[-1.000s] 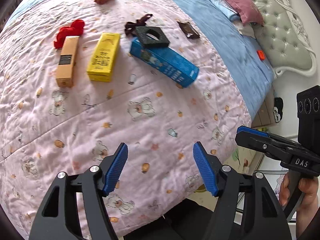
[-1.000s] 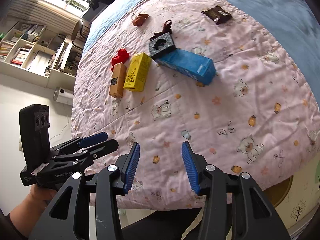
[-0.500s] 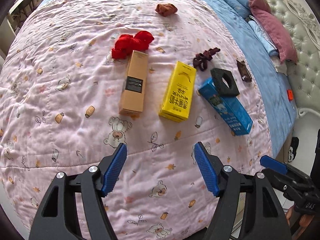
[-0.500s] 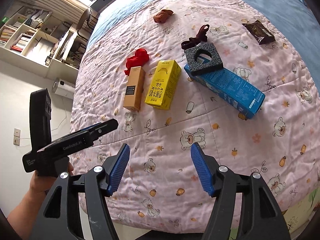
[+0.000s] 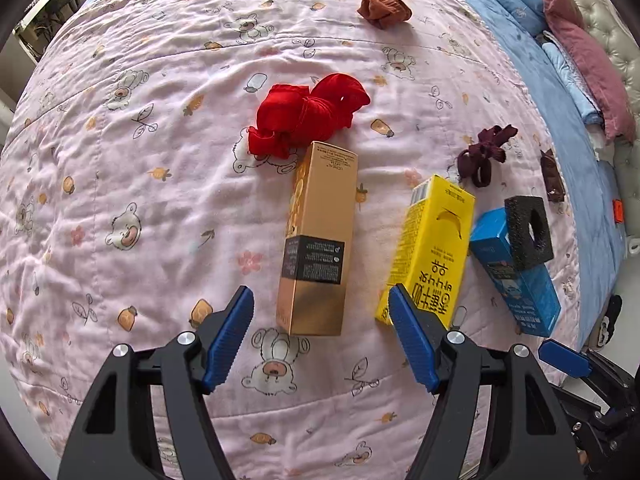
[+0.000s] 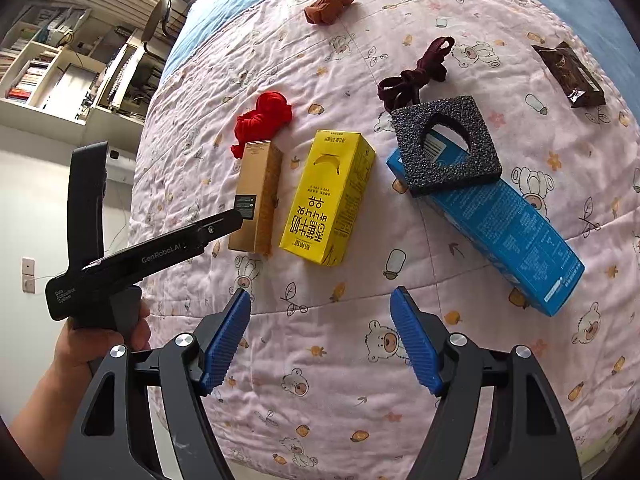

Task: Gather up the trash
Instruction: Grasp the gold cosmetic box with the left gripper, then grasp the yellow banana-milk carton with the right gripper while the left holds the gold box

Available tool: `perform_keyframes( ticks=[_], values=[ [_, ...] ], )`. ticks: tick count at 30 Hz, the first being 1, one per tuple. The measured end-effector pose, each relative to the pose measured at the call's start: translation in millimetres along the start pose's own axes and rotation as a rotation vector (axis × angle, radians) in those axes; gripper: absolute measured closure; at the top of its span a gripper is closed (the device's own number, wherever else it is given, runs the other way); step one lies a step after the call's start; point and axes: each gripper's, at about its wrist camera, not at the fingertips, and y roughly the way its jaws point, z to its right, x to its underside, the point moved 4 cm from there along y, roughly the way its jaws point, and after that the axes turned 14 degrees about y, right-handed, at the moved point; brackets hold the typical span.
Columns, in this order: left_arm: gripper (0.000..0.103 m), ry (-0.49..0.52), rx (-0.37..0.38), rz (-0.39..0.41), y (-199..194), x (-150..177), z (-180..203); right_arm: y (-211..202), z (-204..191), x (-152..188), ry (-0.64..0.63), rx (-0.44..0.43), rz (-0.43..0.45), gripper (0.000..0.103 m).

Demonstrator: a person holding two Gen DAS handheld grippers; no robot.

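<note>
The quilt (image 5: 132, 184) is seen in pale pink, printed with small bears, carrots, leaves and flowers; beyond it a plain blue sheet (image 5: 560, 92) is shown, with a dusky rose pillow (image 5: 580, 48) against a grey tufted headboard (image 5: 608, 4). The tall box (image 5: 320, 236) is coloured tan and gold with a black label panel. The carton (image 5: 432, 252) is bright yellow, marked with a banana and dark lettering. The long box (image 6: 500, 224) is blue with white print, and a speckled black foam square (image 6: 448, 148) is seen on it. Red cloth (image 5: 308, 116), a rust-brown cloth (image 5: 384, 10), a maroon cord (image 5: 484, 154) and a dark brown wrapper (image 6: 570, 74) are also shown. Gripper pads (image 5: 230, 340) are ribbed blue on black arms
</note>
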Motion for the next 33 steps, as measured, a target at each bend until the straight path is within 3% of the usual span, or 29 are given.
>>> perform_keyframes(
  ticks=[10, 12, 15, 21, 33],
  values=[
    [0.037, 0.02, -0.029, -0.088, 54.4, -24.1, -9.3, 33.4, 0.4, -28.4, 0.043, -0.002, -0.044, 0.033],
    [0.051, 0.006, -0.034, -0.103, 62.7, -23.8, -14.0, 37.8, -2.1, -31.6, 0.047, -0.005, -0.052, 0.033],
    [0.063, -0.01, -0.031, -0.093, 66.2, -22.8, -21.4, 45.3, -7.4, -34.6, 0.05, -0.007, -0.063, 0.033],
    [0.064, -0.083, 0.073, -0.054, 55.9, -11.7, -41.5, 63.8, -18.5, -39.7, 0.054, 0.014, -0.07, 0.032],
    [0.064, -0.1, 0.124, -0.044, 36.3, 18.7, -47.4, 102.4, -25.8, -56.8, 0.084, 0.157, -0.07, 0.031]
  ],
)
